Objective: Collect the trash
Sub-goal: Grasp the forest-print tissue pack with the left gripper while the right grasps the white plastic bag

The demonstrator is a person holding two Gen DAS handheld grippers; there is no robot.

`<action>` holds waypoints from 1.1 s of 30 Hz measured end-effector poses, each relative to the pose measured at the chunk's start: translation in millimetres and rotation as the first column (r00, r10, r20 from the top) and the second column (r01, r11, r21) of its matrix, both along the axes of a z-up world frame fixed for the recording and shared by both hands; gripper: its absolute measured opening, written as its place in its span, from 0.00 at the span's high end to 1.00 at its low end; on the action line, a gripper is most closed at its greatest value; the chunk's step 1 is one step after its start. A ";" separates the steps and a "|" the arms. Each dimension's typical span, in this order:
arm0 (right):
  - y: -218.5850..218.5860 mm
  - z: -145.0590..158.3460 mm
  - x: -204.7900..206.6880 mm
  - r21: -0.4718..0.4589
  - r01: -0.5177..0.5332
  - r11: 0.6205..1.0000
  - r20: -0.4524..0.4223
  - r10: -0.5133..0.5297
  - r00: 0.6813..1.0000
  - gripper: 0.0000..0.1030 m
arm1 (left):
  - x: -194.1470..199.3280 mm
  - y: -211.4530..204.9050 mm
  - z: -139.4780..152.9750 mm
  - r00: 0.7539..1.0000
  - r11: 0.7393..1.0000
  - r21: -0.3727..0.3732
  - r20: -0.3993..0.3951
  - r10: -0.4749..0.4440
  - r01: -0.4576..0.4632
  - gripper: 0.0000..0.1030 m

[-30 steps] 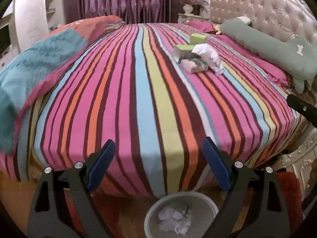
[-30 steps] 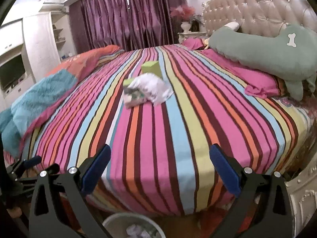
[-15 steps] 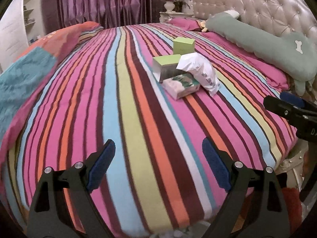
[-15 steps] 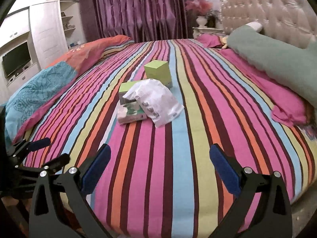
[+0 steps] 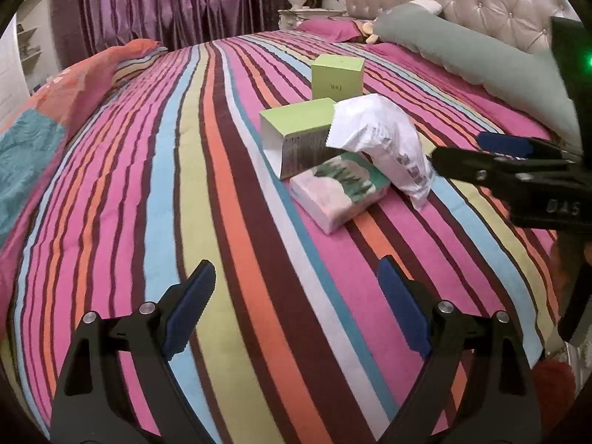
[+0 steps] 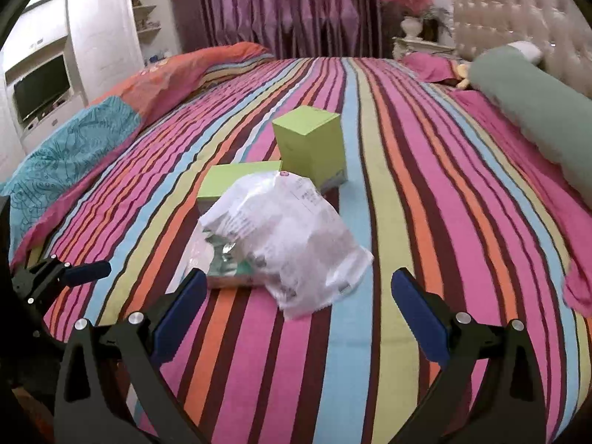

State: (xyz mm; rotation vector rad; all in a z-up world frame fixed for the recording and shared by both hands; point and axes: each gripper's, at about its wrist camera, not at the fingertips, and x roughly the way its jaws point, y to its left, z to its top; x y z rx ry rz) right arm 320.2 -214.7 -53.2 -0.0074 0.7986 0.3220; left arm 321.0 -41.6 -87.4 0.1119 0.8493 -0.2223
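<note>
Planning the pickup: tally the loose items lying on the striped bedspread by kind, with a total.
Green boxes: 2, one upright, one lying flat
White crumpled bag: 1
Tissue pack with green print: 1
Total: 4

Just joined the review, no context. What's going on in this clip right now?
A person is holding a gripper in each hand over a striped bed, apparently to clear trash off it. The litter sits in a cluster mid-bed: a crumpled white bag draped over a tissue pack, with two green boxes behind. The right gripper is open, close to the bag. The left gripper is open and farther back. Nothing is held yet.
</note>
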 end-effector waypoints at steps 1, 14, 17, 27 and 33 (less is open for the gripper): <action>2.2 -3.5 6.2 -0.004 -0.017 1.000 -0.013 0.017 1.000 0.07 | 3.9 -0.5 -1.1 1.000 1.000 -0.003 -0.003 -0.005 0.005 0.16; 6.3 -25.0 55.7 -0.030 -0.078 0.996 -0.066 0.076 0.995 0.07 | 49.0 -17.4 -8.4 0.995 0.995 0.001 -0.009 -0.101 0.101 0.16; -2.7 -28.1 66.7 0.012 -0.056 0.998 -0.082 0.057 0.995 0.07 | 58.9 -21.4 -8.1 0.993 0.993 -0.002 -0.008 -0.116 0.116 0.16; -33.8 -44.5 83.8 0.084 0.053 0.995 -0.167 -0.038 0.985 0.08 | 74.5 -40.4 -17.4 0.986 0.986 -0.003 -0.030 -0.164 0.164 0.16; -25.0 -46.8 82.3 0.015 0.026 1.000 -0.151 -0.023 0.988 0.08 | 79.9 -47.6 -26.5 0.992 0.994 -0.020 -0.050 -0.113 0.112 0.16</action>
